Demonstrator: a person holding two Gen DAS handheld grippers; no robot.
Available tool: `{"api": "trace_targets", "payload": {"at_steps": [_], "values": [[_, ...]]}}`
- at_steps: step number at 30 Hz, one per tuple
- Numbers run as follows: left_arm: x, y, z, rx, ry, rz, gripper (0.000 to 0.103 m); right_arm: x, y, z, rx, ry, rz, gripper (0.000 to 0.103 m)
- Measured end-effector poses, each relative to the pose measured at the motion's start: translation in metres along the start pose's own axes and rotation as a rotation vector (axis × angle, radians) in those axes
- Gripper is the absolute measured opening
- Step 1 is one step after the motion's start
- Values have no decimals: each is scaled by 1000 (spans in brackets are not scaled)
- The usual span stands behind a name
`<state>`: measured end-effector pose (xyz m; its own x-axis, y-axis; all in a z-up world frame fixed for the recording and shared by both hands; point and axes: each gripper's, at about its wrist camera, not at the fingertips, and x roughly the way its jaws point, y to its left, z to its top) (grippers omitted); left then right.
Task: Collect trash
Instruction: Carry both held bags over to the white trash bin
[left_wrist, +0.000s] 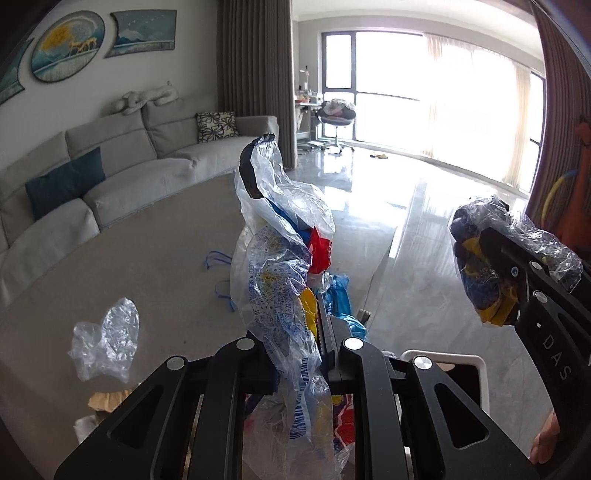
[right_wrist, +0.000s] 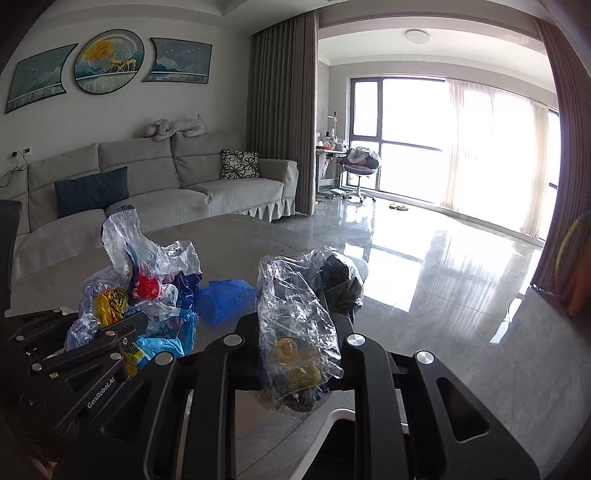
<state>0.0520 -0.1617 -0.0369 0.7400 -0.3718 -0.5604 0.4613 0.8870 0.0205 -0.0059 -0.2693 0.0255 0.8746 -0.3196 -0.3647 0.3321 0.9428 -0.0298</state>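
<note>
Writing: I read "DAS" in white letters on the right hand-held gripper (left_wrist: 491, 273) seen from my left wrist view, and "GenRobot.AI" on the left hand-held gripper (right_wrist: 122, 325) seen from my right wrist view; the blue print on the wrappers is too small for me to read.
Left hand-held gripper (left_wrist: 295, 280): its fingers are closed tight on a crumpled bundle of clear plastic wrappers with blue print, red and yellow patches (left_wrist: 277, 258), which stands up between them and trails down below.
Right hand-held gripper (right_wrist: 295, 317): clenched on a crinkled clear plastic bag with dark blue and yellow scraps inside (right_wrist: 299, 332); I see the bag wrapped around the fingers.
Trash position: both bundles are held above the grey stone table (right_wrist: 229, 240), the left one well apart from the right.
Loose trash: a crumpled clear plastic film (left_wrist: 107, 339) lies on the table to my left; a blue plastic bag (right_wrist: 225, 299) lies on the table between the two grippers.
Bin: a white rim (left_wrist: 454, 360) shows just below the grippers.
</note>
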Motion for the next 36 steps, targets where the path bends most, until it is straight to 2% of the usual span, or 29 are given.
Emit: {"api": "trace_targets", "payload": {"at_steps": [1,2,3,7,11,14,16,20,28,36], "values": [[-2,-10,-2,18,-5,-7,16,-3,-9,-7,14,-21,-42,22],[-2,-20,-3,37,-9,-11,16,-1,-14,-11,15,1,-61,22],[-2,-29,-4,50,-12,-17,16,1,-21,-9,11,30,-41,22],[2,-62,-12,93,0,-72,16,-16,-44,-16,-6,-24,-137,22],[15,-95,-20,131,29,-117,16,-18,-64,-39,-22,-2,-191,22],[25,-119,-31,157,62,-139,16,-6,-73,-61,-55,32,-239,22],[32,-133,-38,173,86,-163,16,3,-85,-73,-41,81,-243,23],[45,-157,-52,213,123,-191,16,4,-111,-87,6,111,-280,23],[75,-194,-82,229,231,-257,16,18,-112,-106,-10,149,-300,23],[116,-207,-116,250,360,-258,16,47,-116,-138,-48,248,-297,23]]}}
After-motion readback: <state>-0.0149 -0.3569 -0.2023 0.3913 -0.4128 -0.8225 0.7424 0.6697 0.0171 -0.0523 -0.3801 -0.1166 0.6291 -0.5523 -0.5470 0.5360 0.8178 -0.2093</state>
